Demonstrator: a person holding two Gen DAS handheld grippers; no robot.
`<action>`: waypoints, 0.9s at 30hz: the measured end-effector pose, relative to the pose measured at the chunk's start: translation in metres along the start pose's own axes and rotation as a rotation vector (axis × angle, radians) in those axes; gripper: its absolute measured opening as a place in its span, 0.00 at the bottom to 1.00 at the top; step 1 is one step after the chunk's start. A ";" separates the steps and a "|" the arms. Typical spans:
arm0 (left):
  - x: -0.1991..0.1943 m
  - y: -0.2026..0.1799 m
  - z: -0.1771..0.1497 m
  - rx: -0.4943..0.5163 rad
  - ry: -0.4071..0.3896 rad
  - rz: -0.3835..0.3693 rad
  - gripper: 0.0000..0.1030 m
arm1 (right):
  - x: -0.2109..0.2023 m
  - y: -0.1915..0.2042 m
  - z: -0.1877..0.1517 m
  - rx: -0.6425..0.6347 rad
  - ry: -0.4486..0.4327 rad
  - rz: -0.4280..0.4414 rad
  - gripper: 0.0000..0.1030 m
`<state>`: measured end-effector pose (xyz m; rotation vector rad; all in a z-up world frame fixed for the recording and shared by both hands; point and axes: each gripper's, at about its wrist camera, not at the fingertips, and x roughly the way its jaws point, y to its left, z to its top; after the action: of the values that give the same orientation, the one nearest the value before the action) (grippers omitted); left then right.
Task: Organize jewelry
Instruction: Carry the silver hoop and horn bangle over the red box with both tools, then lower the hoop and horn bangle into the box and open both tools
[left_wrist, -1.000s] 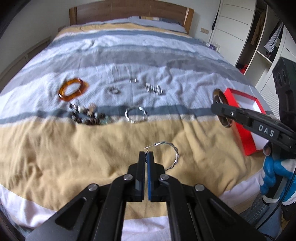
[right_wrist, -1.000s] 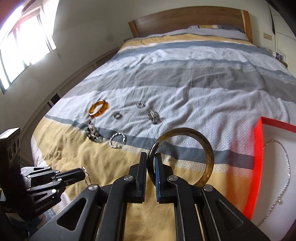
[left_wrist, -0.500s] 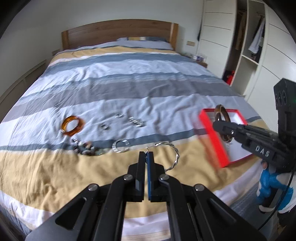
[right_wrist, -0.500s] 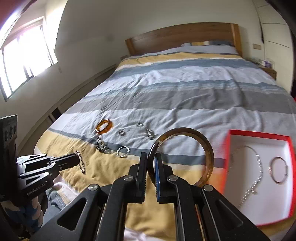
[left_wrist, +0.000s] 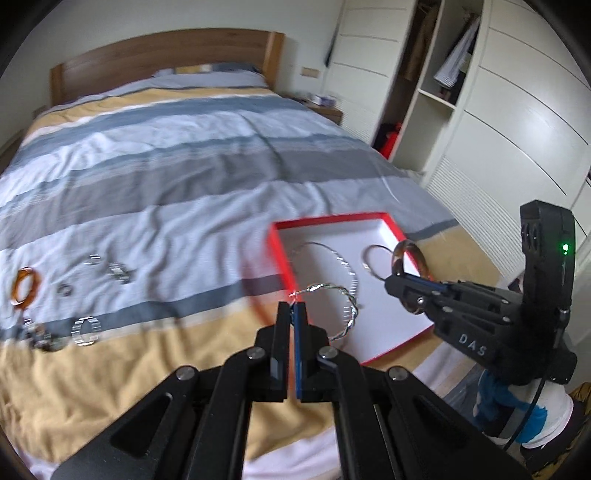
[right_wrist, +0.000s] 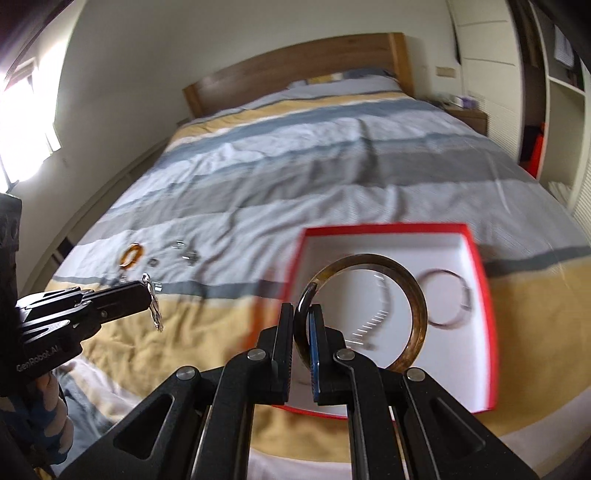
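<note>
My left gripper (left_wrist: 292, 306) is shut on a twisted silver bangle (left_wrist: 347, 306), held in the air just left of the red box (left_wrist: 282, 254). The same gripper (right_wrist: 146, 291) shows at the left of the right wrist view with the silver bangle (right_wrist: 156, 314) hanging from it. My right gripper (right_wrist: 303, 310) is shut on a brown tortoiseshell bangle (right_wrist: 417, 302) above the red box (right_wrist: 484, 295). In the left wrist view that gripper (left_wrist: 397, 278) holds the brown bangle (left_wrist: 419, 258) over the box. A silver chain (left_wrist: 345, 262) and a thin ring bangle (left_wrist: 373, 258) lie inside.
Loose jewelry stays on the striped duvet (left_wrist: 166, 177) at the left: an amber bangle (left_wrist: 24, 290), a silver cuff (left_wrist: 86, 328), a beaded bracelet (left_wrist: 42, 338) and small silver pieces (left_wrist: 118, 271). A white wardrobe (left_wrist: 498, 92) stands right of the bed. A gloved hand (right_wrist: 40, 417) holds the left gripper.
Both grippers have swung to the right with their bangles, from above the loose jewelry to the red box. The box now fills the middle of both views.
</note>
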<state>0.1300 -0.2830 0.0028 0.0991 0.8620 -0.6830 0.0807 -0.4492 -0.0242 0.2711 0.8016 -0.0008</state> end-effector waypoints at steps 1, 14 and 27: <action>0.011 -0.007 0.001 0.008 0.013 -0.010 0.01 | 0.003 -0.007 -0.003 0.008 0.009 -0.008 0.08; 0.097 -0.041 -0.006 0.048 0.141 -0.050 0.01 | 0.038 -0.058 -0.026 0.063 0.091 -0.032 0.08; 0.140 -0.045 -0.022 0.046 0.256 -0.020 0.01 | 0.057 -0.069 -0.031 0.059 0.163 -0.035 0.08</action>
<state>0.1523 -0.3823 -0.1056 0.2226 1.0942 -0.7186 0.0916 -0.5022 -0.1019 0.3153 0.9691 -0.0358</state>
